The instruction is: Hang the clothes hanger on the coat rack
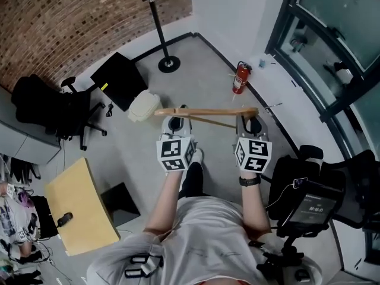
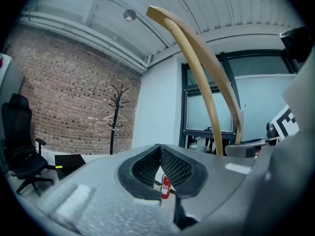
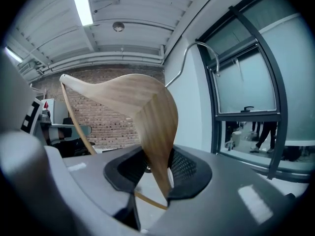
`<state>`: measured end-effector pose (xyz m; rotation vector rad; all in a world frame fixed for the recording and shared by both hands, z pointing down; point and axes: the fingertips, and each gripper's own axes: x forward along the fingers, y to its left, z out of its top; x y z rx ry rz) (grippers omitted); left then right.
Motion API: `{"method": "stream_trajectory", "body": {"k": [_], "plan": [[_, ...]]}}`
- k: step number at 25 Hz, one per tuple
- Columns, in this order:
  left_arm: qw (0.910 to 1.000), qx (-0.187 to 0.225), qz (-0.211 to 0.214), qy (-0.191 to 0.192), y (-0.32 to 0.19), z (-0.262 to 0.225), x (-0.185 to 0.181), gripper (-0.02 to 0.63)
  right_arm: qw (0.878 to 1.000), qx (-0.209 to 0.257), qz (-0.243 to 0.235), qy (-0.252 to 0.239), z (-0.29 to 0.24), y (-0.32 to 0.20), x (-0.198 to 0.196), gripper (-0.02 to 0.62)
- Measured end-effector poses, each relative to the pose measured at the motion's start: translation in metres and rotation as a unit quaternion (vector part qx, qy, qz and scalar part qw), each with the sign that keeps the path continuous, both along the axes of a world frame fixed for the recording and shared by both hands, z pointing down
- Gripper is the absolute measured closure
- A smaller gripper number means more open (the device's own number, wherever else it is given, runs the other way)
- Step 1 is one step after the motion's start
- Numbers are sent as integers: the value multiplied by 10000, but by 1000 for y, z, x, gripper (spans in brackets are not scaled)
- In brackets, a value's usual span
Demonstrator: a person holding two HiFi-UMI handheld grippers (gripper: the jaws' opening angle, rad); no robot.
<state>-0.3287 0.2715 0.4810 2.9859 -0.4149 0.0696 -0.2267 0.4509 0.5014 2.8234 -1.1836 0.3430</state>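
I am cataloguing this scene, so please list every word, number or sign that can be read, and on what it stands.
No text can be read.
Fire extinguisher label: too small.
Screen at the right: blurred.
Marker cubes: black-and-white squares, no letters.

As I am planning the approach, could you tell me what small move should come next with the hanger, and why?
Probably carry the wooden hanger forward toward the coat rack. The right gripper is clamped on it, the left gripper has its jaws together on nothing, and the rack stands well ahead by the brick wall.
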Motion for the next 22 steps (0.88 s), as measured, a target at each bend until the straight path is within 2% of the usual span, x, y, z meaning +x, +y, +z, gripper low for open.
{"method": "stream_trajectory", "body": {"k": [3,7,12,15,18,22], "plan": [[9999,-84,114,96,-16,7,50,606,9999,7,68,78,5,-18,44,469],[9996,-38,40,276,-64,-11,115,606,9997,-100,12,217,-13,-60,104,469],[9990,155,-66,422,-142,-32,166,606,9991,121,-110,403,-41,-142,165,469],[9987,145,-154,472,-184,-33,189,606,9972,253,-403,570,-54,-192,182,469],[9990,-62,-179,407,-212,-23,207,606,9954,359,-696,561,-58,-232,190,469],[9990,-203,-290,256,-238,-6,228,606,9950,217,-863,457,-47,-266,215,469]]}}
